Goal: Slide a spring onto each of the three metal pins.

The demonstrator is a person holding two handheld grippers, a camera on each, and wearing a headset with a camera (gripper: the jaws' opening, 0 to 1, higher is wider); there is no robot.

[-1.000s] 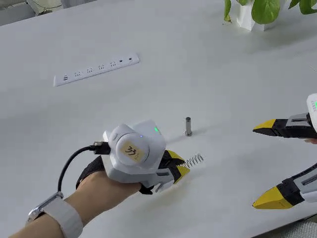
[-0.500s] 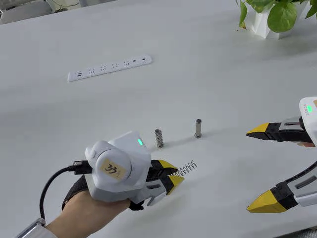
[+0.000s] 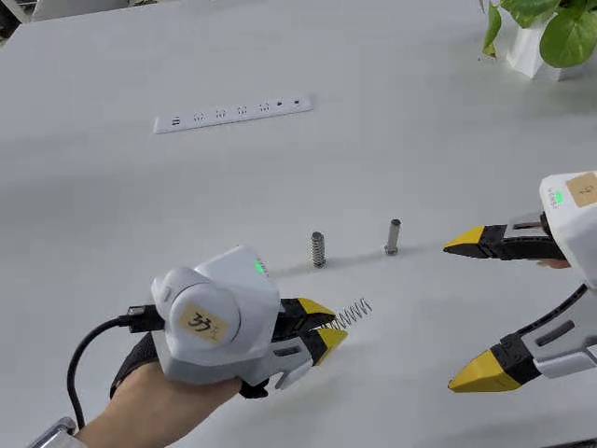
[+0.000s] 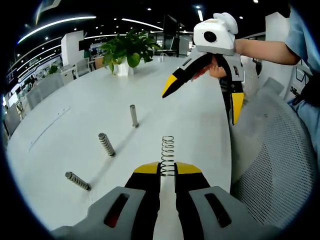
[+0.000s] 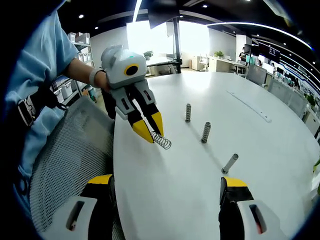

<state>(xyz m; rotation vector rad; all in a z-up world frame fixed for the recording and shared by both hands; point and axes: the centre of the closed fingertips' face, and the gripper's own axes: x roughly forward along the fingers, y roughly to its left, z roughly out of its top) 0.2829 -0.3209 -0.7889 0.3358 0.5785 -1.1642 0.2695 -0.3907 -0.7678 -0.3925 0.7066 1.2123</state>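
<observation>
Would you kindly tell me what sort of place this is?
Likely an open-plan office: a large white table with a power strip, a potted plant, and a mesh chair beside it.

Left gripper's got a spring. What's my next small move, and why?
Probably carry the spring in the left gripper over to the bare pin and line it up above its tip: the middle pin and the near pin already carry theirs.
</observation>
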